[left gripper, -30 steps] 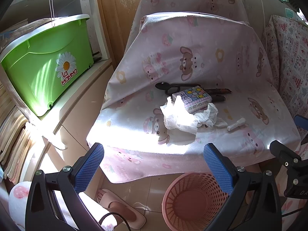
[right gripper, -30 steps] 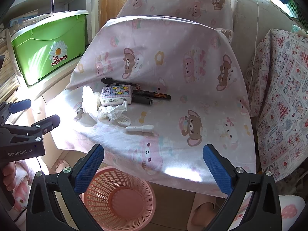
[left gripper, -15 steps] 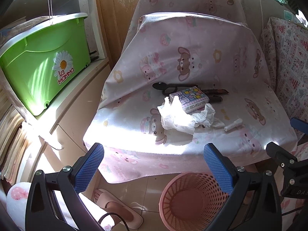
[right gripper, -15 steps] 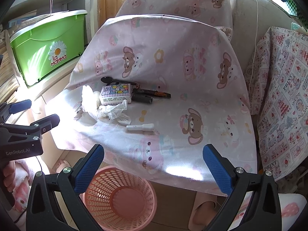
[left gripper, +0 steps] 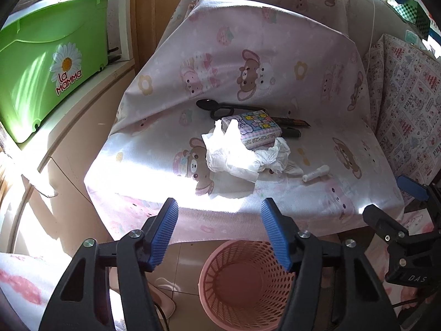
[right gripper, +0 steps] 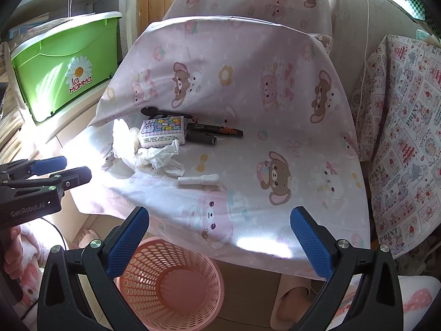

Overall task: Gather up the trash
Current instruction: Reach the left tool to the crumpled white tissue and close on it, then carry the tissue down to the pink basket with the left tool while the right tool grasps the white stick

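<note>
Left wrist view: the left gripper [left gripper: 219,233] hangs over the near edge of the seat with its blue fingers [left gripper: 164,233] partly spread; its jaws have just been closing, and nothing sits between them. Straight below them on the tiled floor stands the pink basket [left gripper: 213,270], its mesh wall lit and its inside bare as far as I can see. Beyond the fingertips, on the pink bear-print cloth [left gripper: 275,63] that drapes the seat, lies the crumpled white tissue [left gripper: 234,155], well apart from the pads. It touches a small patterned tissue pack [left gripper: 255,128] just behind it. A black spoon [left gripper: 206,104] and dark pens [left gripper: 292,129] lie at the far side of the pack, and a small white tube [left gripper: 315,173] rests to the right of the tissue.

From the right wrist view, the right gripper [right gripper: 220,242] has its fingers [right gripper: 310,242] spread wide and empty, above the cloth's front edge, with the basket low and left of it. A hand [right gripper: 11,251] in a fluffy pink sleeve [right gripper: 27,248] holds the left gripper at the left edge. Farther out, a green storage box [right gripper: 66,69] sits on a shelf to the left, and a patchwork-print cover [right gripper: 399,138] hangs on the right.
</note>
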The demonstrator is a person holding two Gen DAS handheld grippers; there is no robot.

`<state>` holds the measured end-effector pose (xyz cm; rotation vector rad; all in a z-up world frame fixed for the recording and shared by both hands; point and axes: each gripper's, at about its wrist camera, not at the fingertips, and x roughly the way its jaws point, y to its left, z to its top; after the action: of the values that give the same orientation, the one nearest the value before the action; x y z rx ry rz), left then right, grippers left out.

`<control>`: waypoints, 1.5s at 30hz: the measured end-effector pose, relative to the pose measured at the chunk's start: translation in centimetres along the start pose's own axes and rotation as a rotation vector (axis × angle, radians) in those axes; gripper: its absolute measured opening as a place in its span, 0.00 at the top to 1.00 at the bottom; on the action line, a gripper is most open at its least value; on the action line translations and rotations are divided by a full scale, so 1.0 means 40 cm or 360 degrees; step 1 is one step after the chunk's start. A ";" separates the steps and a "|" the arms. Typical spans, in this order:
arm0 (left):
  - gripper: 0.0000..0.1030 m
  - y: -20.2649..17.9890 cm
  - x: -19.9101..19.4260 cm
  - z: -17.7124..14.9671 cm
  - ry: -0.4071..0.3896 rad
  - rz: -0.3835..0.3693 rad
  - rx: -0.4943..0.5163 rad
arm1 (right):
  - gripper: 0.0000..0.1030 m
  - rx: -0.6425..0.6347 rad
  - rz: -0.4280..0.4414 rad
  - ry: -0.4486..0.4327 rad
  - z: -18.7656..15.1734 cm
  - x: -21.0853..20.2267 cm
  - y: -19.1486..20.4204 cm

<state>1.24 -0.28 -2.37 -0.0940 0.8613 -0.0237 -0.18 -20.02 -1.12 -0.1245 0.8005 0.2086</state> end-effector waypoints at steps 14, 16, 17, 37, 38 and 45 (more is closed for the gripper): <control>0.55 0.014 0.158 0.108 0.0069 -0.0132 -0.0234 | 0.04 0.0045 0.0061 -0.0085 0.024 0.048 0.012; 0.63 0.009 0.183 0.102 0.0101 -0.0093 -0.0229 | 0.04 0.0025 0.0072 -0.0091 0.027 0.058 0.020; 0.69 0.009 0.188 0.099 0.0107 -0.0092 -0.0235 | 0.06 0.0019 0.0082 -0.0093 0.028 0.064 0.023; 0.87 0.070 0.039 0.045 -0.0091 0.0080 -0.0242 | 0.33 -0.0096 0.0050 0.0032 0.060 0.217 0.055; 0.87 0.068 0.036 0.046 -0.0096 0.0077 -0.0238 | 0.33 -0.0090 0.0049 0.0040 0.059 0.220 0.052; 0.86 0.095 0.037 0.045 -0.0042 0.0074 -0.0303 | 0.33 -0.0024 0.0092 0.0067 0.057 0.227 0.022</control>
<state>3.51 3.54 -2.66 -0.2522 0.8377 0.1031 7.36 -17.46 -6.14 -0.1205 0.8452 0.2674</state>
